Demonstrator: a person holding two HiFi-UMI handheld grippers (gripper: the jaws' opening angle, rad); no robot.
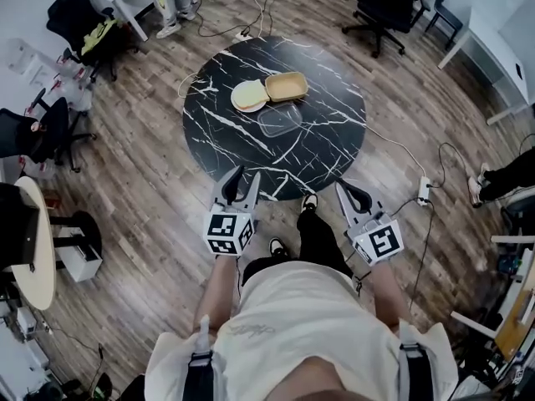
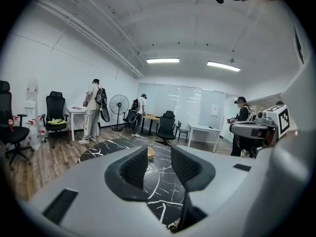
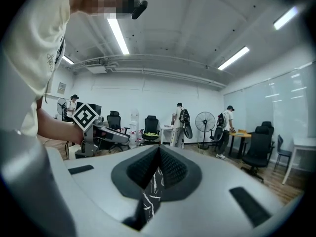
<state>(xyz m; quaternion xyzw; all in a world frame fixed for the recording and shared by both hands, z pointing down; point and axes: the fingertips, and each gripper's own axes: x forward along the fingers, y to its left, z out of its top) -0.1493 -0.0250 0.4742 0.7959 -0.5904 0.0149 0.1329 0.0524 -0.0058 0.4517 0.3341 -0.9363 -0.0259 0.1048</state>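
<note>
Left hand-held gripper [image 1: 247, 179]: held with jaws apart, empty. Right hand-held gripper [image 1: 352, 192]: held with jaws closed on nothing. Clear tray [image 1: 279, 120] and tan box [image 1: 287, 86] are set mid-tabletop [image 1: 334, 153], straight ahead (nearer the left).

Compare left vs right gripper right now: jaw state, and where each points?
The left gripper has its jaws apart with nothing between them. The right gripper has its jaws together and holds nothing. The left gripper view looks over the black marble table toward the tan container. The right gripper view looks sideways across the room at the left gripper. Both are held low near the table's near edge, short of the tan container.
</note>
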